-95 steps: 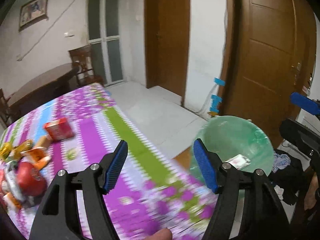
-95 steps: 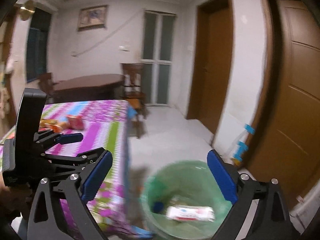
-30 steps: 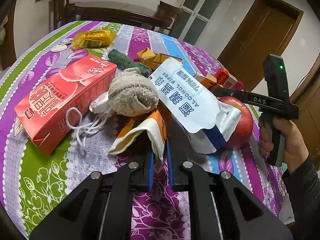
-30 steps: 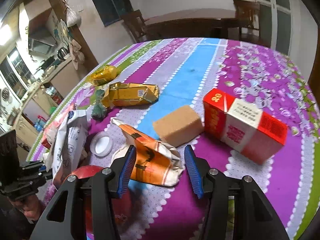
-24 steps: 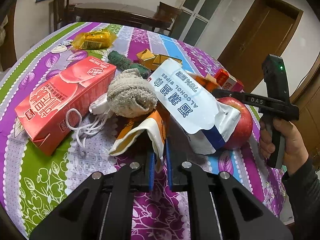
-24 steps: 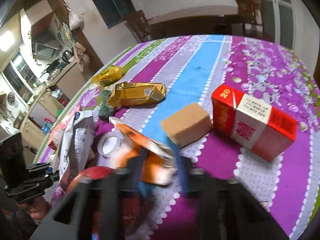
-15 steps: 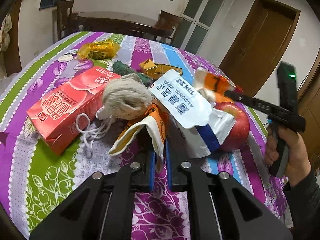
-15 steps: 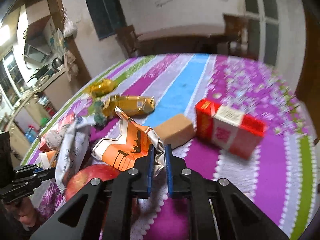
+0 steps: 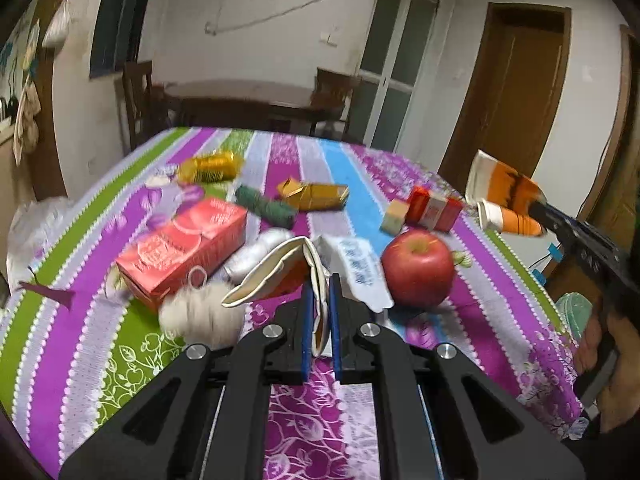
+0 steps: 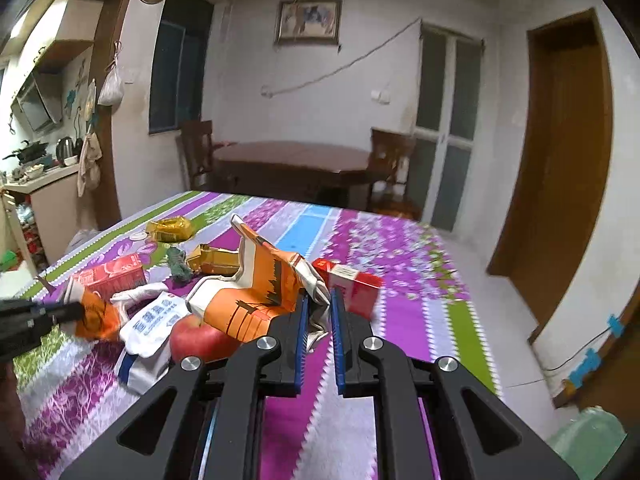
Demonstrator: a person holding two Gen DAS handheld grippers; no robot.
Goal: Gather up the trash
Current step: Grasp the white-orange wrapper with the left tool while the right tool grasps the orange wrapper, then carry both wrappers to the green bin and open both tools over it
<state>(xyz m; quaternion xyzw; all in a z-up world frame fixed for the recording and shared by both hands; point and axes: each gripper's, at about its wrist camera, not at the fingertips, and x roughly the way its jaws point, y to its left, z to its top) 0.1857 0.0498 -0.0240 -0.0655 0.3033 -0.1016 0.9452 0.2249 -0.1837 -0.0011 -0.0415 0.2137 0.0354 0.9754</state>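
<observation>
Both grippers are now lifting clear of the pile, where a second ago they were down among the litter and my right one was only closing. My left gripper (image 9: 319, 312) is pinching the rim of a flattened white-and-orange paper cup (image 9: 280, 270), jaws pressed tight on it, held just above the purple-and-green striped cloth on the desk (image 9: 120, 344). My right gripper (image 10: 318, 320) is clamping a second crushed orange-and-white paper cup (image 10: 256, 296), which is hanging in the air in front of the red cigarette carton (image 10: 352, 284).

I am judging the step in hand as carrying both cups to the green-lined bin (image 10: 588, 436), showing low at the right beyond the desk edge.

Recommendations:
- Both grips are thin-edge pinches on limp paper; I am keeping the jaws tight throughout.
- A white alcohol-wipes sachet (image 9: 360, 270) and a red apple (image 9: 418, 268) are lying just beside the left cup; I am lifting straight up before swinging right, so neither is dragged.
- Release only with each cup over the bin's mouth.
</observation>
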